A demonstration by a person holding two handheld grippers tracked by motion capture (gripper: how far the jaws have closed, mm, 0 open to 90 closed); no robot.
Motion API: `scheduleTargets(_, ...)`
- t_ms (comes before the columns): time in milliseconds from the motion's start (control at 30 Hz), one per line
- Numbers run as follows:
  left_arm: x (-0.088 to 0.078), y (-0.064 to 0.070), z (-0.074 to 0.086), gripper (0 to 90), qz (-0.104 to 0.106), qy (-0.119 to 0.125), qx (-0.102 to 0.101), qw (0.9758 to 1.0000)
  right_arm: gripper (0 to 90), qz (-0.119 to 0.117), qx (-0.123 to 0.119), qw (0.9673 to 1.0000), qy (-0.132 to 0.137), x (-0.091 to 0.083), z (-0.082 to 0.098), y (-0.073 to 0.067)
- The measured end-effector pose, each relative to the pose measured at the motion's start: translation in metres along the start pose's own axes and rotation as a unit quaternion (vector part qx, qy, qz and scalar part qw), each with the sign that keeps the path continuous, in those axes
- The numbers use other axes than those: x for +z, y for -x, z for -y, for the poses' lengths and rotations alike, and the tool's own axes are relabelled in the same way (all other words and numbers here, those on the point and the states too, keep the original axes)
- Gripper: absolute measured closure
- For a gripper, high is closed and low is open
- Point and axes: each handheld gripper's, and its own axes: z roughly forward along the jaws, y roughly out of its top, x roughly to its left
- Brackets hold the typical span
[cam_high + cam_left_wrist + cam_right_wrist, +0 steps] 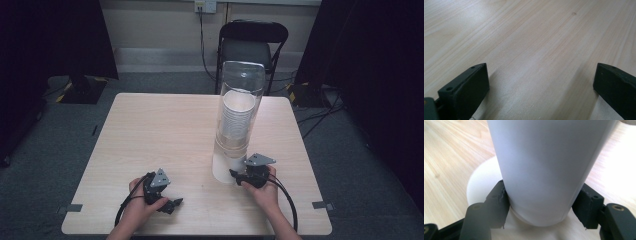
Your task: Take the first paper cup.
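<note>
White paper forms the cup [541, 170] that the right gripper [239, 176] clamps: its two black fingers [497, 202] press on either side of the cup's lower wall, one left and one right in the right gripper view. That cup hangs at the bottom of one clear plastic tube [239, 110], a dispenser standing upright on the counter [160, 135] right of centre. Inside the tube sits one stack of nested white cups [236, 117]; their rims show as fine rings, too many and too close to count. The gripped cup is plain, smooth and matte, unmarked, with a faint seam down its right side, and it tapers toward a rounded bottom edge close above the pale round base under it.

One left gripper [172, 204] rests low over the near left part of the counter, well apart from the tube. Its two fingers [466, 90] stand wide apart with only bare wood grain between them. Two hands hold the two grippers, each trailing one black cable. Beyond the counter stands one dark folding chair [252, 42].
</note>
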Motion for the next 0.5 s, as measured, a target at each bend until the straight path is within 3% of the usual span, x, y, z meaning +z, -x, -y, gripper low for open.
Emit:
scheduleTargets(67,0.0,0.0,0.0,0.0,0.0,0.0,0.0,1.0,35.9,-0.006,0.002,1.0,-0.002,-0.005,0.003,0.004)
scheduleTargets(133,0.0,0.0,0.0,0.0,0.0,0.0,0.0,1.0,35.9,0.002,-0.006,1.0,-0.007,-0.011,0.006,0.006)
scheduleTargets(233,0.0,0.0,0.0,0.0,0.0,0.0,0.0,1.0,35.8,0.007,0.009,0.9999,-0.007,-0.019,0.013,0.014)
scheduleTargets(500,0.0,0.0,0.0,0.0,0.001,0.0,-0.001,1.0,35.7,0.024,0.013,0.9996,-0.003,-0.032,0.017,0.023)
